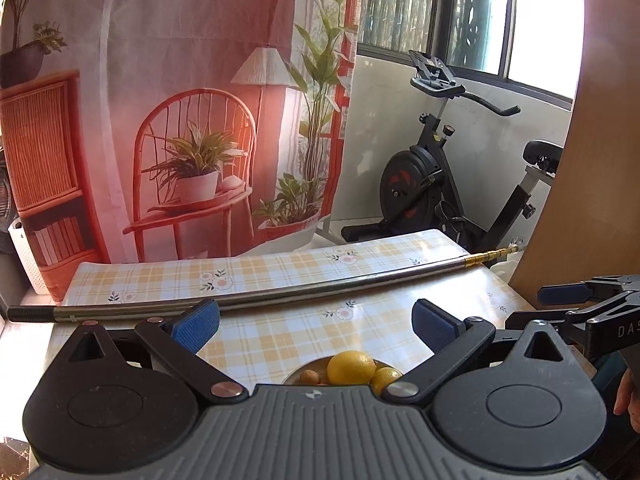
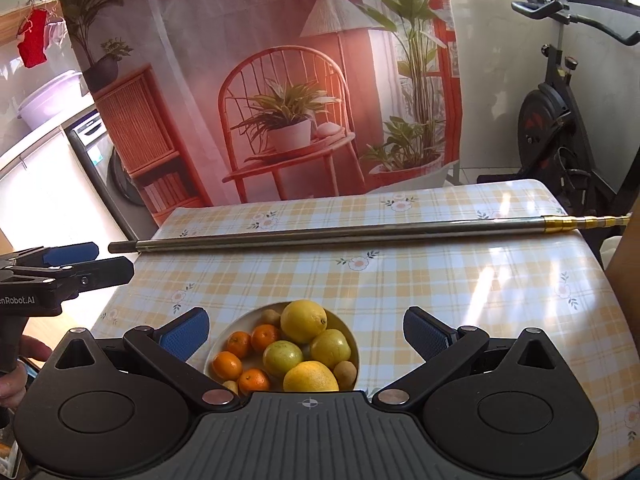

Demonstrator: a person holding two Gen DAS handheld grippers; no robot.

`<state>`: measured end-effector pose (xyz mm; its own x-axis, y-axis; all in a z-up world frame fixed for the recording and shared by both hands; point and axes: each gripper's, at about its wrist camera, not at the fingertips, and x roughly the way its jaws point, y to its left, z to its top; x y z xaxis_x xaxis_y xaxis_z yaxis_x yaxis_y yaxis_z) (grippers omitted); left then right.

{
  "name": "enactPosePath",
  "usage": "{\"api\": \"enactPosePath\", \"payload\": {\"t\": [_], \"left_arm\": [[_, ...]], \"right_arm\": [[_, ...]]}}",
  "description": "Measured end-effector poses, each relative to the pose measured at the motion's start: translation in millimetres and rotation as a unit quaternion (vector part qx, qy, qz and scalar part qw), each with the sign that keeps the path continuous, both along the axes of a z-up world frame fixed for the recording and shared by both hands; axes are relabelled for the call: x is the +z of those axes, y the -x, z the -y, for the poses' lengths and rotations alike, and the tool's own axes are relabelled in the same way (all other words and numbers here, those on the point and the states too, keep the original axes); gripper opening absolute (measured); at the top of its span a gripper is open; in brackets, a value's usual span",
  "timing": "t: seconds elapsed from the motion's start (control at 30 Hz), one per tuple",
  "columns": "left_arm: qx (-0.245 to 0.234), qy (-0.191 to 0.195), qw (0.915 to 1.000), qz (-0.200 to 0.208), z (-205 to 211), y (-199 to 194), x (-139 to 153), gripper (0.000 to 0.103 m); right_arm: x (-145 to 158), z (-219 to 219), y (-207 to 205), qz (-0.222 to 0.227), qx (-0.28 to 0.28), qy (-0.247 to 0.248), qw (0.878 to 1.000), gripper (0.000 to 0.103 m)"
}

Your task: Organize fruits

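Note:
A white bowl (image 2: 352, 334) stands on the checked tablecloth at the near edge of the right wrist view. It holds several fruits: yellow lemons (image 2: 303, 321), small oranges (image 2: 227, 365), a green-yellow fruit (image 2: 282, 358) and brown kiwis (image 2: 345, 372). My right gripper (image 2: 306, 336) hangs above the bowl, open, with nothing between its blue pads (image 2: 186, 336). In the left wrist view only the bowl's far part shows, with a lemon (image 1: 351, 367) and a small orange (image 1: 310, 377). My left gripper (image 1: 316, 326) is open and empty above it.
A long metal pole (image 2: 340, 234) with a gold end lies across the table (image 2: 460, 280) behind the bowl. A printed backdrop curtain (image 2: 280, 80) hangs past the table's far edge. An exercise bike (image 1: 448, 176) stands at the back right.

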<state>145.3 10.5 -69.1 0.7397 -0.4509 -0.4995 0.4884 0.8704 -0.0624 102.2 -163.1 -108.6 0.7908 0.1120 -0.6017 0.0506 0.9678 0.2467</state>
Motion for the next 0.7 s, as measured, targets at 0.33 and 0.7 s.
{"api": "enactPosePath", "payload": {"t": [0.33,0.7], "left_arm": [[0.004,0.042,0.9928,0.112,26,31,63,0.103],[-0.046,0.066,0.9863,0.144,65,43,71,0.103]], "right_arm": [[75,11,31,0.114,-0.049,0.058,0.991,0.103],[115,30,69,0.171,-0.117,0.098,0.973,0.103]]}}
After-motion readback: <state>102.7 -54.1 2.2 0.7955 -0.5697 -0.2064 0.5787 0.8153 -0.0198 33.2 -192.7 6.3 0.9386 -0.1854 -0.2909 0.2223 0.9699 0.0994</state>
